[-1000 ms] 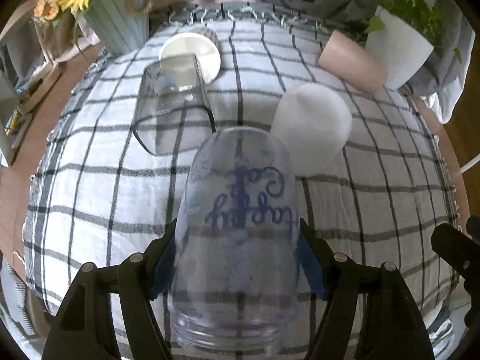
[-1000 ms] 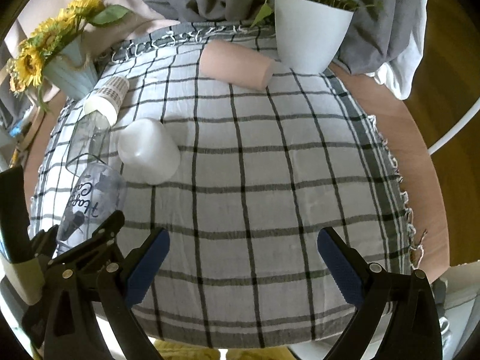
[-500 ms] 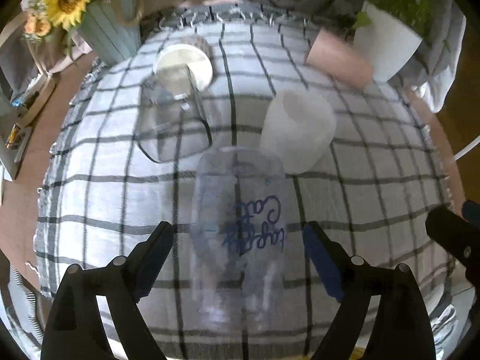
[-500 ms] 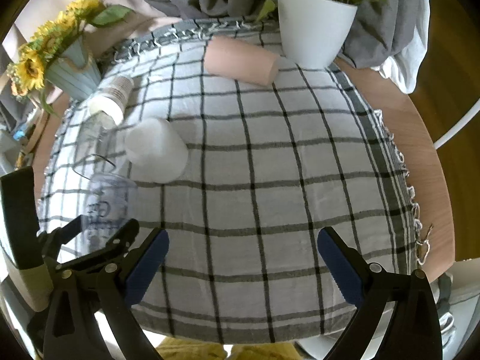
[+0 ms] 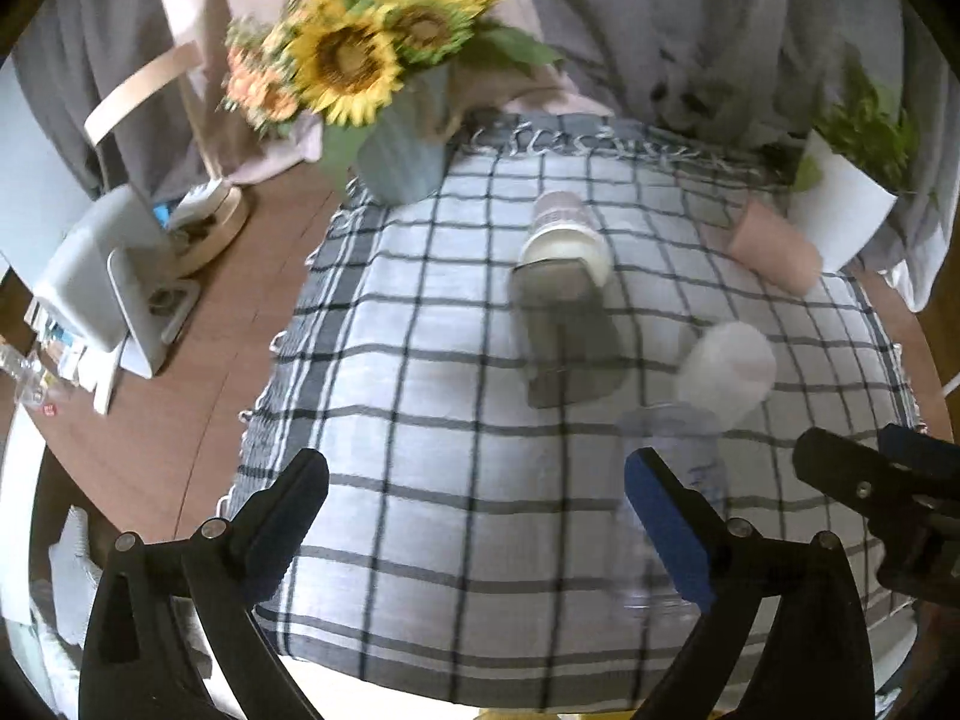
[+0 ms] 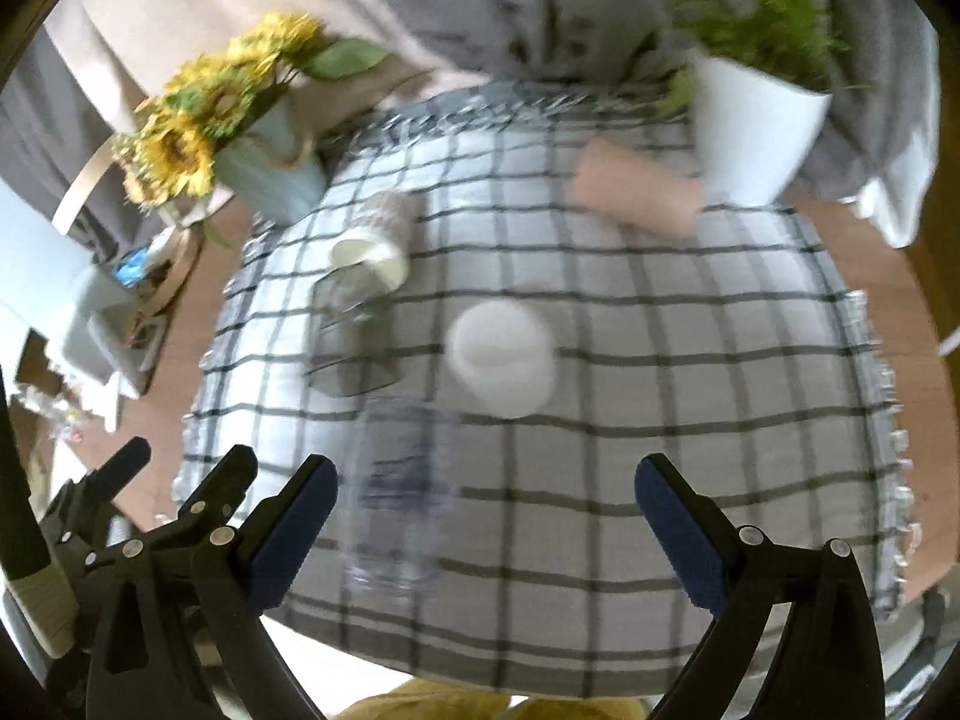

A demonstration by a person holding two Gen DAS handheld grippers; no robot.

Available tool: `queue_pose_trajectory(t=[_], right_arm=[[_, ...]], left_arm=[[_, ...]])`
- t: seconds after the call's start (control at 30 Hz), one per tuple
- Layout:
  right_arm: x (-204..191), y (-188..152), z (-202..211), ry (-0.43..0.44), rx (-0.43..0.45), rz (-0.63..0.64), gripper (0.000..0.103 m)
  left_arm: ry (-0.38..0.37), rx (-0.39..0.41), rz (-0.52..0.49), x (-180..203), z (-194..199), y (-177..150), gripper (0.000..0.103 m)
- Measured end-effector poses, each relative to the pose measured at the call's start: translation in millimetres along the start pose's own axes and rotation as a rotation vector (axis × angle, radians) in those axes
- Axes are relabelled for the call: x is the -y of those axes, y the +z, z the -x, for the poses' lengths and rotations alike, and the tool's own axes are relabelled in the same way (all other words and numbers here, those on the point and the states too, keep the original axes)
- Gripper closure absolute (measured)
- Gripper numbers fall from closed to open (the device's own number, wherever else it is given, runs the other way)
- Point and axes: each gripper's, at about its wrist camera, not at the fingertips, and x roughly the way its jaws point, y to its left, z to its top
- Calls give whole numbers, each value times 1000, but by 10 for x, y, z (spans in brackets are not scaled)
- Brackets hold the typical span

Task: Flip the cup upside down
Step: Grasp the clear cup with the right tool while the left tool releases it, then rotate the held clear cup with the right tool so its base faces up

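The clear cup with blue writing (image 6: 399,492) stands upside down on the checked cloth near the front edge; it also shows blurred in the left wrist view (image 5: 672,480), behind my left gripper's right finger. My left gripper (image 5: 474,510) is open and empty, off to the cup's left. My right gripper (image 6: 480,516) is open and empty, with the cup just inside its left finger. A white cup (image 6: 504,354) stands upside down beyond it. A grey clear cup (image 6: 351,336), a paper cup (image 6: 375,246) and a pink cup (image 6: 636,195) lie on their sides.
A sunflower vase (image 5: 402,162) stands at the cloth's back left and a white plant pot (image 6: 750,132) at the back right. The checked cloth (image 5: 420,372) covers a round wooden table (image 5: 180,372). White desk items (image 5: 108,288) sit on the left.
My left gripper let go of the clear cup, which stands upside down, and drew back and to the left. My right gripper swung left, so the cup lies within its view.
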Motion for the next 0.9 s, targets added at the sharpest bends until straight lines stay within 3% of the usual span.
queue_pose_trajectory(t=[0.17, 0.53, 0.77, 0.9], right_arm=[[-85, 46, -397, 69, -119, -37, 3], [-195, 213, -1062, 64, -270, -76, 10], [-214, 187, -1249, 51, -314, -89, 28], [-241, 171, -1224, 38, -300, -83, 30]], left_arm=[[17, -42, 6, -186, -188, -35, 2], [19, -115, -1, -335, -586, -71, 2], [17, -130, 2, -414, -700, -54, 2], [17, -135, -6, -420, -741, -57, 2]])
